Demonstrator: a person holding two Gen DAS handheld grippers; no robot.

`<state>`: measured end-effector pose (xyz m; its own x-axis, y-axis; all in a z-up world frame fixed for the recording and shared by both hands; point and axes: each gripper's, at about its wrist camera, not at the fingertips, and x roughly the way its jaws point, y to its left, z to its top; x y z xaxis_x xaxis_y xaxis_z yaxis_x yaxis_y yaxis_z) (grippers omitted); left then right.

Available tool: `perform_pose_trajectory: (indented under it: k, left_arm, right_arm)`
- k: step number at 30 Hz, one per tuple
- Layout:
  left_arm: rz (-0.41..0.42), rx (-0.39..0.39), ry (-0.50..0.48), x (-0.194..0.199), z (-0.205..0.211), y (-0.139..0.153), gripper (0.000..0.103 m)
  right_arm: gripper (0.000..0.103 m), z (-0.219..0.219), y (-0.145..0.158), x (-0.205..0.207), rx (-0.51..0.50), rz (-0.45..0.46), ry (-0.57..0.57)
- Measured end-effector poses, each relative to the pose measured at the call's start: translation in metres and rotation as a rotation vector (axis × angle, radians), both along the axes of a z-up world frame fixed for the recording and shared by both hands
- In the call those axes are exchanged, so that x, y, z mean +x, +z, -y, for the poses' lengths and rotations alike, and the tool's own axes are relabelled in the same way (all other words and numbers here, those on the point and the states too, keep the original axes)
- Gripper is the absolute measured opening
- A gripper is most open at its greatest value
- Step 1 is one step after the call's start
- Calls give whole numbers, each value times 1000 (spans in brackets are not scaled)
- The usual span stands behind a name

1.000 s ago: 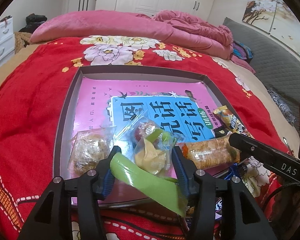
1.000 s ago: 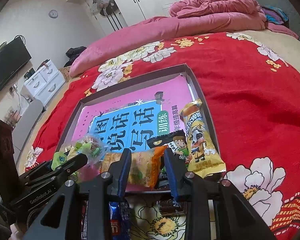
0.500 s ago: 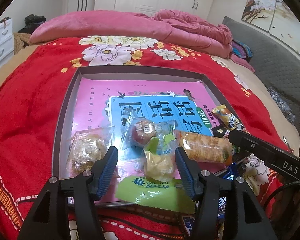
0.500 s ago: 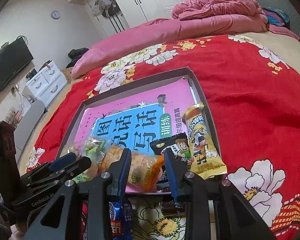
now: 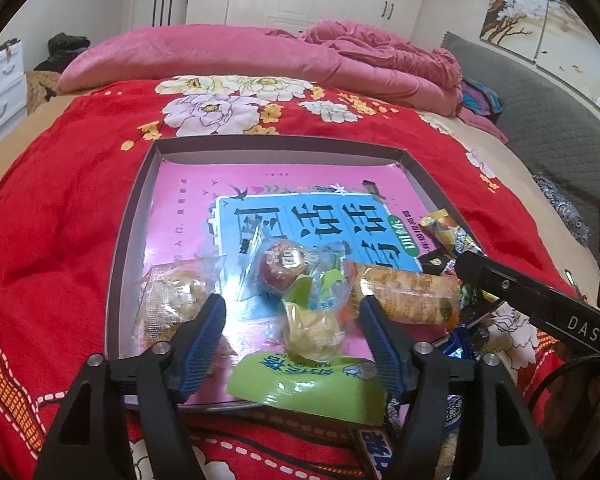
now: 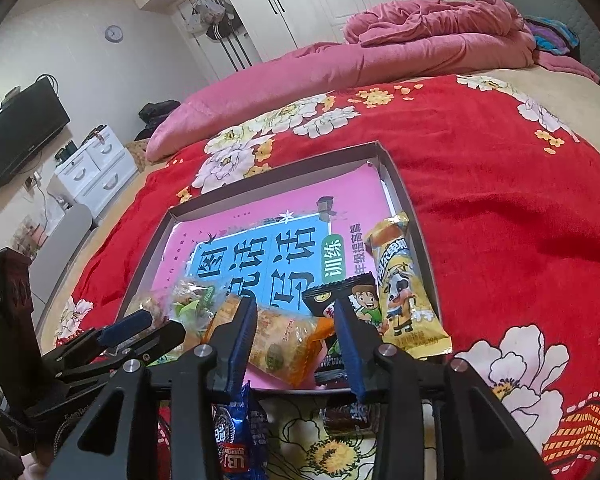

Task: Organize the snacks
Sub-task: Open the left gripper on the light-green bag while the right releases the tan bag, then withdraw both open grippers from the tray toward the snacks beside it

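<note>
We hold the left gripper [image 5: 294, 322] with its jaws opening, already wide and pressing on nothing; the green packet [image 5: 306, 384] lies flat on the near edge of the tray [image 5: 130, 216], low between the blue pads [image 5: 204, 340] without touching them. Just beyond it sits a clear bag of yellow snacks [image 5: 314, 326], in the gap. Our right gripper [image 6: 296, 318] stands narrower, its jaws also opening, and the orange-ended cracker roll [image 6: 284, 340] lies between its fingers [image 6: 350, 344], resting on the tray floor beside the yellow cow-print bar [image 6: 404, 292].
</note>
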<state>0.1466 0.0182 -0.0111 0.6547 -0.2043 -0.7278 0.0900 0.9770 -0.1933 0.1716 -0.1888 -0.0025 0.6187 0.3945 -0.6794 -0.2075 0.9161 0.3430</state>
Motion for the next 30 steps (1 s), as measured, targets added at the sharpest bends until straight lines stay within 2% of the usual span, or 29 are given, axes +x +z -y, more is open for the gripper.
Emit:
perform_pose_trajectory:
  k: [9,20,30]
  left_arm:
    - [25,14,-18,-5,5,6,77]
    - [21,-40,9,-10,-3,12,77]
    - [34,-55,9,-20,-3,17,77]
  right_arm:
    - [47,3,4,-1,11,19,-6]
    - [54,8,11,-4,43,63,-1]
    - [59,15,18,-8,63,92,-5]
